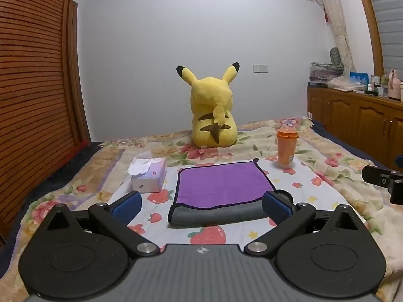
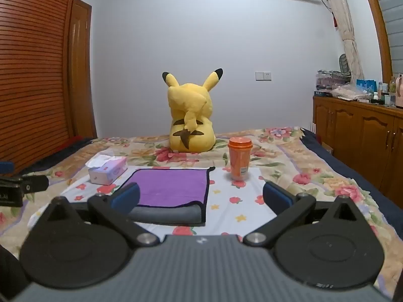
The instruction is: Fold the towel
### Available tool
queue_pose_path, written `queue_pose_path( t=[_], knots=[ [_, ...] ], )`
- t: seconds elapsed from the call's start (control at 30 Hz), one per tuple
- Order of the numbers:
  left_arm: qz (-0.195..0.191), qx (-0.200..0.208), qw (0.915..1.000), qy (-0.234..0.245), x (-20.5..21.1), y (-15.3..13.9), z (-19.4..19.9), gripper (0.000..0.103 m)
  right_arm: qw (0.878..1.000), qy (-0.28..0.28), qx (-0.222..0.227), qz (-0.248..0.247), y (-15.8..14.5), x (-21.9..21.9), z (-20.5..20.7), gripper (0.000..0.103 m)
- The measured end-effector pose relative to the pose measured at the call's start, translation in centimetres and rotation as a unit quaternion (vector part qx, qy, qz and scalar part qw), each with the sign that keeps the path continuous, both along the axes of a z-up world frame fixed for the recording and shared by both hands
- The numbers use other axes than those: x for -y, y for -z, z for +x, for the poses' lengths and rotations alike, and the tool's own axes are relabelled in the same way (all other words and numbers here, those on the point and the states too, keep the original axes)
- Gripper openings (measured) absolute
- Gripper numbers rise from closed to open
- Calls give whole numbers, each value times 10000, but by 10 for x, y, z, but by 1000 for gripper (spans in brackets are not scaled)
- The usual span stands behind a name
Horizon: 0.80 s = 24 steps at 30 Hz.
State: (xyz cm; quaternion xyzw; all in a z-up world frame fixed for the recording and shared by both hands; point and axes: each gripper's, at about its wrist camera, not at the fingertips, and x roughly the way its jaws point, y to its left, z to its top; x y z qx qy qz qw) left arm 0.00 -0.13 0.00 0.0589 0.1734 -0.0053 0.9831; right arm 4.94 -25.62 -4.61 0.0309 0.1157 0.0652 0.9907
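Towel [image 1: 221, 186] lies lower centre of the left view on the bed [image 1: 327, 176], already doubled, purple face up, its grey fold nearest. Left hand-held gripper [image 1: 201, 205] hovers spread wide, straddling that near edge and holding nothing; right hand-held gripper [image 2: 201, 198] is equally wide and empty, towel at its left finger. For the next fold, I judge each should pinch a near corner through both layers and lift evenly, clear of tissue box [image 1: 148, 176] and orange cup [image 2: 239, 158].
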Motion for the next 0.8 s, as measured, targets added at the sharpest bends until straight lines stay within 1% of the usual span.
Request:
queue_pose_path(
  t=[0.03,0.13,0.33,0.53,0.8],
  knots=[
    [-13,-3,10000,5,0,0,0,103,10000,-6,37,-75,0,0,0,103],
    [-52,-8,10000,5,-2,-4,4,103,10000,2,35,-64,0,1,0,103],
    [-24,55,10000,2,-1,-2,1,103,10000,10,31,-46,-1,1,0,103],
    [-14,51,10000,4,-1,-1,1,103,10000,5,34,-29,3,-1,0,103],
    [-4,40,10000,3,0,-2,1,103,10000,14,15,-54,0,5,-2,103]
  ],
)
